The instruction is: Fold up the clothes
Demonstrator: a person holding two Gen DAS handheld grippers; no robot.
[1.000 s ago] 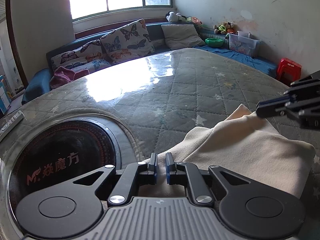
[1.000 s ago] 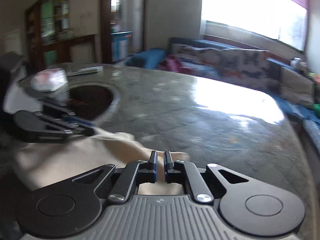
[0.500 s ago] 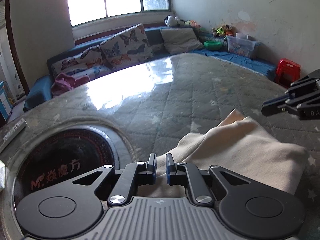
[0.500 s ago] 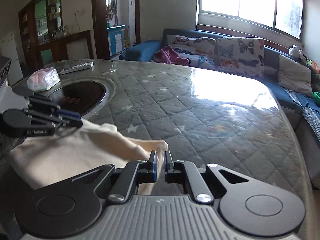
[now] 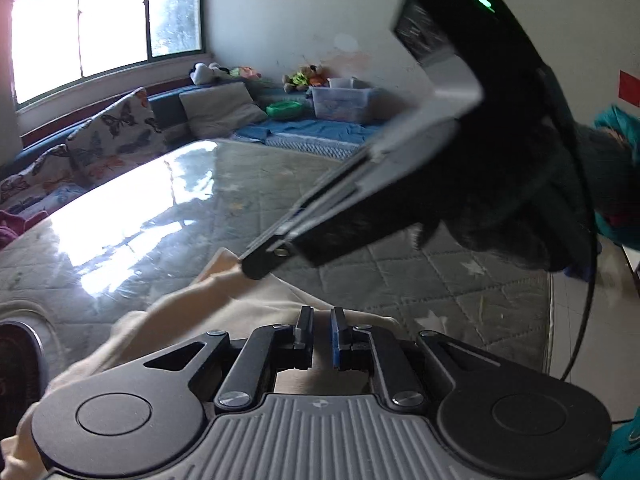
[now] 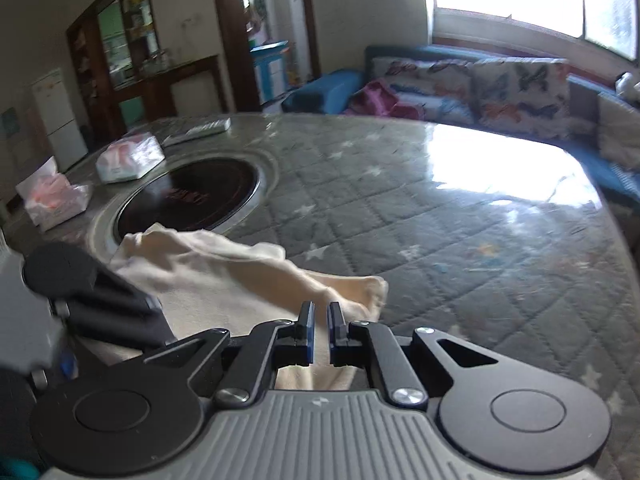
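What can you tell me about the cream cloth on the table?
The cream cloth is soft, plain fabric, with no print showing. It lies crumpled and partly folded on the quilted grey table cover, one end beside the dark round cooktop. The right gripper and the left gripper are each shut on a bit of it, so both its near ends are pinched.

Your left gripper (image 5: 319, 334): black linkage arms, silver screw heads, ribbed grey base, two round black discs, one blue finger pad. Your right gripper (image 6: 319, 330): same build, blue pads on both fingers. Seen from the left: black-and-grey housing, green indicator light, thin black cable, dark glove, teal sleeve (image 5: 618, 168).
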